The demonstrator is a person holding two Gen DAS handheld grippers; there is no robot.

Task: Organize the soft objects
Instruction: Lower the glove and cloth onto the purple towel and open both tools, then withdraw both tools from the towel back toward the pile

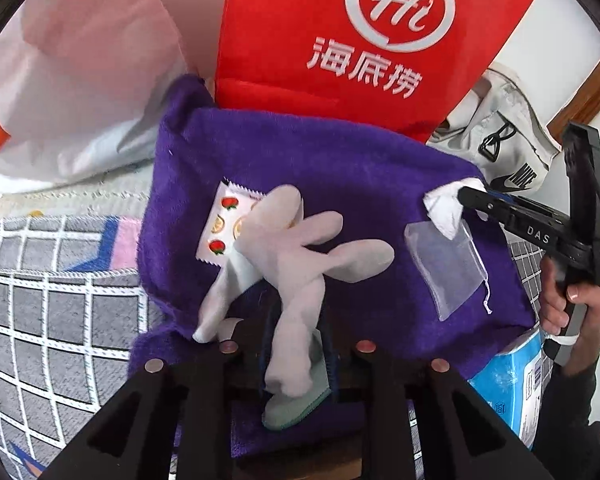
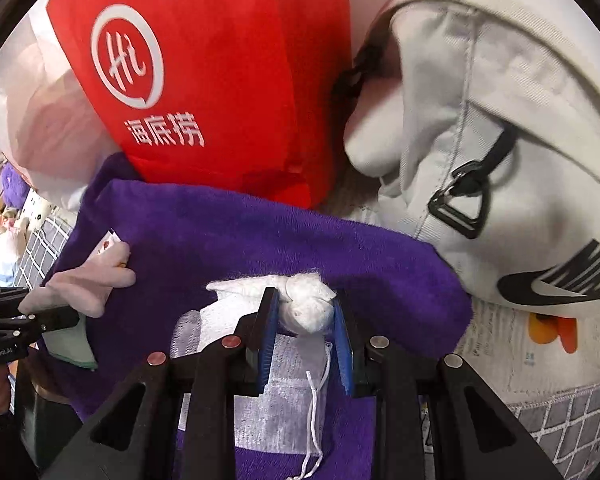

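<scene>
A purple towel lies spread on the bed, also seen in the right wrist view. My left gripper is shut on a pale grey glove with a mint cuff, held above the towel; it shows in the right wrist view. My right gripper is shut on a white wad of tissue, seen in the left wrist view. A sheer drawstring pouch lies on the towel under it, also in the right wrist view. A fruit-print packet lies under the glove.
A red cushion with white logo stands behind the towel. A white plastic bag is at left, a grey Nike bag at right. A grid-pattern bedspread lies beneath. A blue tissue pack sits at the right.
</scene>
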